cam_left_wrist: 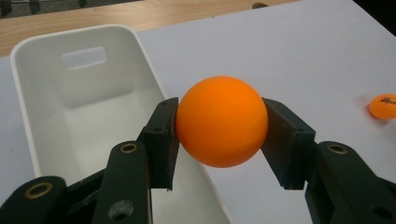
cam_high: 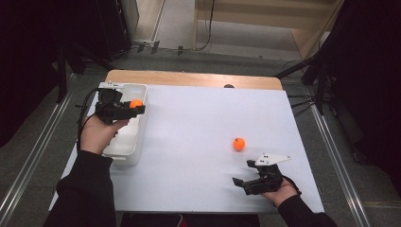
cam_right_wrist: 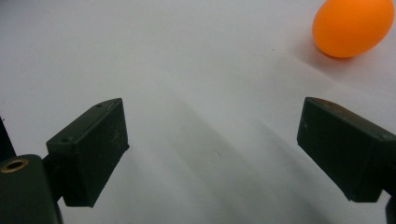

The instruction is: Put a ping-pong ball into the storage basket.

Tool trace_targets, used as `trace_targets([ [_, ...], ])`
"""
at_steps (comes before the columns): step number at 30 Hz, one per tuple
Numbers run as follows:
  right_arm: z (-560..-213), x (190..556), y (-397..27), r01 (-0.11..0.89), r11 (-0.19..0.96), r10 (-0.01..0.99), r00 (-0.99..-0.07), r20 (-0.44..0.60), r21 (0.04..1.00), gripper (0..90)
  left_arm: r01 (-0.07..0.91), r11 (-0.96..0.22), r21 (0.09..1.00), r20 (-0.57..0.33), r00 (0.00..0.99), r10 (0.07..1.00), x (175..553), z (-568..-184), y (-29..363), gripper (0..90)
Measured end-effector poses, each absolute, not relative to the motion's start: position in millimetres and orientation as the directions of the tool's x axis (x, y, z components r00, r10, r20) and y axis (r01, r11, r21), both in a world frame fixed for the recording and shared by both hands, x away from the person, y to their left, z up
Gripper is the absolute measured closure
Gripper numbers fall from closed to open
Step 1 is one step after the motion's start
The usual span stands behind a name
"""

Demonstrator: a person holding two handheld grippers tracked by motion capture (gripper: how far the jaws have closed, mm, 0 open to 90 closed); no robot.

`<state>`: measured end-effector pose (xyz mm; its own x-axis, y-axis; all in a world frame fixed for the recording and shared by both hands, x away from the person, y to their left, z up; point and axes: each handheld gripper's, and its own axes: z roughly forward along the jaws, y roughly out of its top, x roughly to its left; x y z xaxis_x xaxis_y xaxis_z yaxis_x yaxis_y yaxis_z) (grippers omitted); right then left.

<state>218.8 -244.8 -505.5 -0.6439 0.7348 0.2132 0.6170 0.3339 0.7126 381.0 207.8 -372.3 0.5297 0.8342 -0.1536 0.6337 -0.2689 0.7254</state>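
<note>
Ball-into-bin job, roughly halfway by the look of it. One orange ball [cam_left_wrist: 221,121] already lifted and carried to the white bin [cam_high: 124,146] — pinched between the fingers [cam_left_wrist: 159,140] of the left gripper [cam_high: 136,109], pads pressed on both sides of it. Held in the air over the bin's desk-side long wall, near the bin's far end; not yet released, not yet inside. In the left gripper view, seen sitting right above that rim, bin interior off to one side and open desk to the other.

Bin contents: nothing visible inside. White floor bare in the left gripper view, handle slot in the far end wall plainly seen; near end of the bin partly hidden by the hand in the high view, so that end not confirmed.

Second orange ball [cam_high: 239,144] left to do — resting loose on the white desk [cam_high: 198,123], well apart from the bin, out on the side away from it. Same ball caught at the edge of the left gripper view with dark print on it, and in the top corner of the right gripper view.

Right gripper [cam_high: 243,182] low over the desk, near the second ball but apart from it, far from the bin. Fingers [cam_right_wrist: 88,149] spread wide, nothing between them, only bare desk.

Remaining, as judged: shift the held ball fully past the rim and drop it in, then pick up the loose ball and bring it over to the bin too.
</note>
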Motion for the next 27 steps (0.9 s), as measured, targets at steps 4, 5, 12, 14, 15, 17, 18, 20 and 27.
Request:
trace_targets([
  [4,-505,219,-245,0.617,0.334,0.735,-0.644,0.213,0.713,7.3,0.640,-0.260,0.723,-0.147,0.511,0.847,381,-373,211,50.5],
  [5,-505,219,-245,0.617,0.334,0.735,-0.644,0.213,0.712,7.3,0.640,-0.262,0.722,-0.143,0.508,0.849,382,-373,211,50.5],
  [12,-505,219,-245,0.617,0.334,0.735,-0.644,0.213,0.713,7.3,0.650,-0.243,0.720,-0.136,0.476,0.869,384,-376,216,50.5],
  [14,-505,219,-245,0.619,0.333,0.735,-0.643,0.215,0.711,7.3,0.651,-0.238,0.721,-0.134,0.467,0.874,385,-377,218,50.5],
  [15,-505,218,-245,0.619,0.333,0.735,-0.643,0.215,0.711,7.3,0.654,-0.233,0.720,-0.133,0.460,0.878,385,-377,218,50.5],
  [17,-505,218,-245,0.619,0.333,0.735,-0.643,0.215,0.711,7.3,0.653,-0.227,0.723,-0.132,0.453,0.882,386,-377,220,50.5],
  [18,-505,218,-245,0.619,0.333,0.735,-0.643,0.215,0.711,7.3,0.653,-0.220,0.724,-0.132,0.445,0.886,386,-378,221,50.5],
  [20,-505,218,-245,0.617,0.336,0.733,-0.645,0.214,0.712,7.3,0.652,-0.216,0.726,-0.128,0.438,0.890,387,-379,222,50.5],
  [27,-505,218,-245,0.619,0.331,0.735,-0.642,0.216,0.712,7.3,0.650,-0.214,0.730,-0.111,0.421,0.900,389,-386,226,50.5],
])
